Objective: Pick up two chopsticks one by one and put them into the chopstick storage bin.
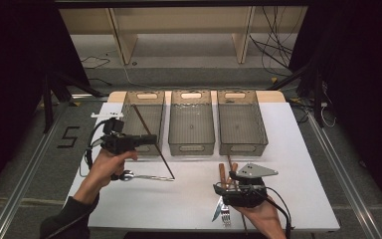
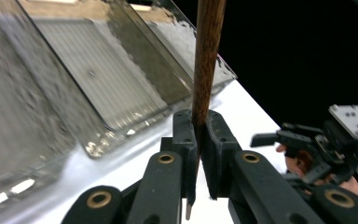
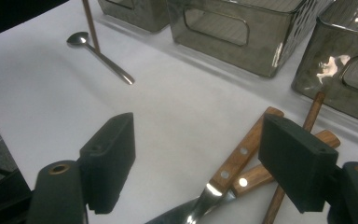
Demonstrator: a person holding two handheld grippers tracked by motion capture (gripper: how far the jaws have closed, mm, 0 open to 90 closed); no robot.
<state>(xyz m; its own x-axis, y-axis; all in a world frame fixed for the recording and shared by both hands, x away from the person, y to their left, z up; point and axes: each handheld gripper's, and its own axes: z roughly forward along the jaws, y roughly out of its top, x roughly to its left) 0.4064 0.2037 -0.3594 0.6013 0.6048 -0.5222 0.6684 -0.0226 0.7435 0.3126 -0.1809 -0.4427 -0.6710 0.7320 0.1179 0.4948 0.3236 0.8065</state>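
Worktop (image 1: 298, 199) carries three bins in a far row; left bin (image 1: 128, 108) sits just right of my left hand-held gripper (image 1: 151, 139). That hand-held gripper is clamped shut on a long chopstick (image 1: 154, 144), gripped about mid-length. Chopstick's long axis runs diagonally: far end up over the left bin, near end down by the worktop close to the spoon (image 1: 144, 177). In the left gripper view the stick (image 2: 208, 56) rises from between the closed pads, bin floors behind it. My guess: the move turns on that tilt, as the stick must line up with the bin's long side before release.

My right hand-held gripper (image 1: 227, 188) is at the near right with jaws wide apart, holding nothing. Right gripper view has two wood-handled utensils (image 3: 242, 156) and a second chopstick (image 3: 292, 163) between and beyond the open pads (image 3: 112, 161), handles pointing far-right. Right hand is nearer to these; left hand nearer the left bin.
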